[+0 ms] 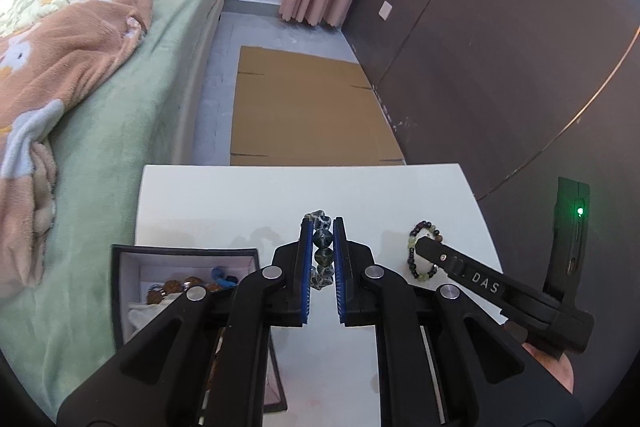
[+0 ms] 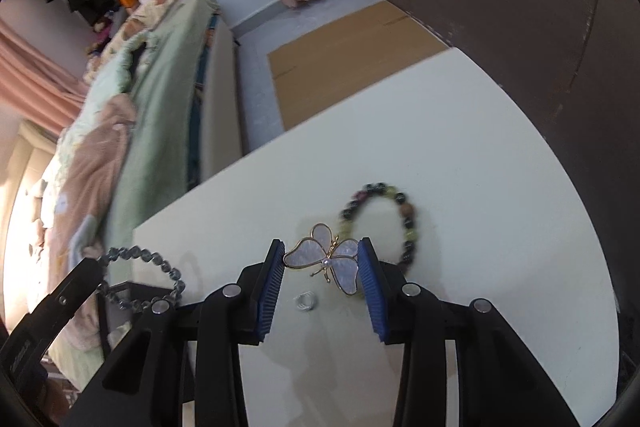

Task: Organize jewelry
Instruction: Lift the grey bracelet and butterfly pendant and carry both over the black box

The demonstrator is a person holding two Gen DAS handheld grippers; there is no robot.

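My left gripper is shut on a bracelet of large dark grey beads, held over the white table; the bracelet also shows in the right wrist view. My right gripper is closed on a pearly butterfly brooch with gold edges just above the table. A bracelet of small dark and green beads lies flat behind the brooch, and in the left wrist view it lies by the right gripper's tip. A small silver ring lies below the brooch.
An open black jewelry box with a pale lining holds several brown and blue pieces at the table's left. A bed with green sheet is to the left, flattened cardboard on the floor beyond, a dark wall to the right.
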